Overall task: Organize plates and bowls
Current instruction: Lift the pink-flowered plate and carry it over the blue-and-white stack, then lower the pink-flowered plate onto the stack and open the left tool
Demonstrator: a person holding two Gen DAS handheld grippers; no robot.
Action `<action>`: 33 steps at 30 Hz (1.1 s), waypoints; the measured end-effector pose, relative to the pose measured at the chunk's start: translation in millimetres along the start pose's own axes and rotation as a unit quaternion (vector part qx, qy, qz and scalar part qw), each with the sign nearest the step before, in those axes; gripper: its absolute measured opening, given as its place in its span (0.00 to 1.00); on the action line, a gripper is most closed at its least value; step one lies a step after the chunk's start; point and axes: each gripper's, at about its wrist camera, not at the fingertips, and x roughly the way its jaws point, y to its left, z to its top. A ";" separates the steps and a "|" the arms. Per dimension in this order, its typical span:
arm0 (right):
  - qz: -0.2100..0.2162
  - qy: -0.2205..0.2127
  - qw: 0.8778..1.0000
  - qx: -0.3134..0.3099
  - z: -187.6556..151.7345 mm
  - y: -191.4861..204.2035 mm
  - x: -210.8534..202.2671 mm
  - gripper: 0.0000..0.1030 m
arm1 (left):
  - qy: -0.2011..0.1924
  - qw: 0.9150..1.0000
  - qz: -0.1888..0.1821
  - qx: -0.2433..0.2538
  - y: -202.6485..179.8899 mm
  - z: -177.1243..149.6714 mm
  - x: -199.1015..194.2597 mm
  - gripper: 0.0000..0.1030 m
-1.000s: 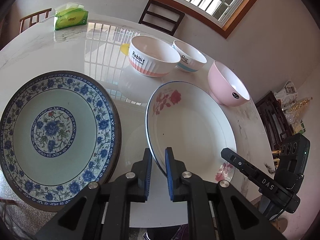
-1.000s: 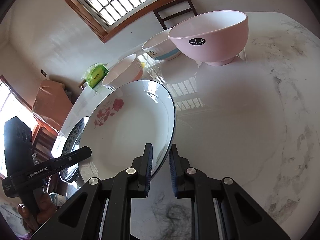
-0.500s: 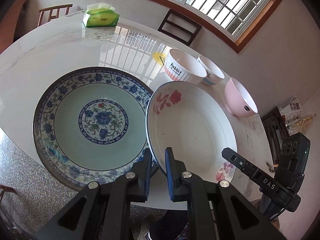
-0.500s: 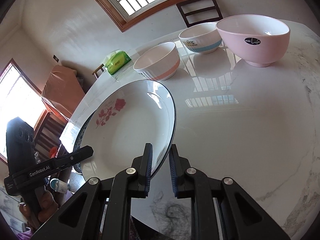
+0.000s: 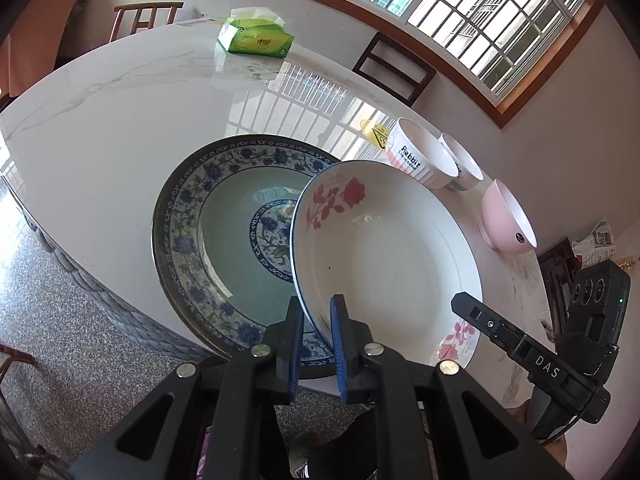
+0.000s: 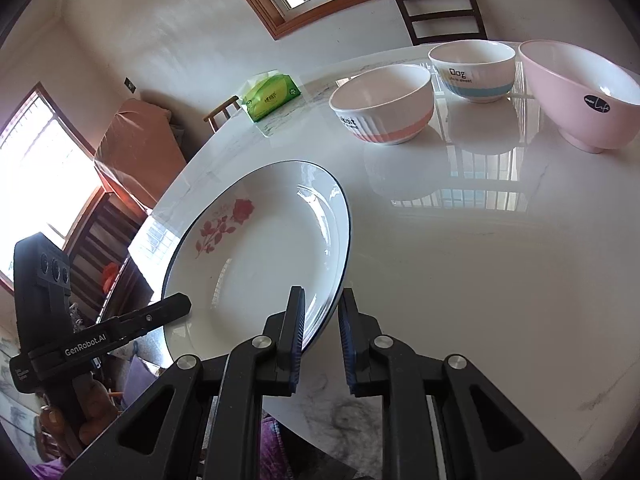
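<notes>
**Two grippers carry rose plate over blue-patterned plate on marble table**

A round white marble table (image 5: 120, 120) fills both wrist views, glossy enough to mirror the barred window. On it, near the edge closest to the cameras, lies a large blue-and-white floral plate (image 5: 192, 240), flat on the marble. Above it, partly covering its right side in the left wrist view, a white plate with red roses (image 5: 384, 248) and a thin dark rim is held clear of the tabletop, tilted. The left gripper (image 5: 314, 344) is clamped on this rose plate's near left rim, blue pads pressed on either side of the edge. The right gripper (image 6: 322, 336) pinches the opposite side of the same plate (image 6: 256, 248), its rim caught between the closed pads; each gripper's black body shows at the edge of the other's view.

Farther back on the table stand three bowls in a row: a pink bowl (image 6: 580, 92) with a dark round label, a white ribbed bowl lettered "Rabbit" (image 5: 420, 156) with a salmon band, and, touching or just beside it, a smaller white bowl marked "Dog" (image 6: 472, 68) with a light blue band. A green tissue pack (image 5: 256, 38) sits at the table's far side. Dark wooden chairs (image 5: 396, 64) stand against the wall beneath the window.
</notes>
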 end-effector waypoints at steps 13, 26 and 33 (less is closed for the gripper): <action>-0.003 0.019 0.999 -0.030 6.7 32.6 24.3 0.17 | -0.013 1.000 0.016 -0.021 26.5 6.2 -10.0 0.13; 0.002 0.036 0.998 -0.051 8.1 48.8 43.3 0.18 | -0.020 0.999 0.034 -0.032 41.6 10.7 -11.7 0.14; -0.001 0.043 0.998 -0.055 8.8 52.5 49.9 0.18 | -0.019 0.998 0.041 -0.035 47.2 12.7 -9.1 0.14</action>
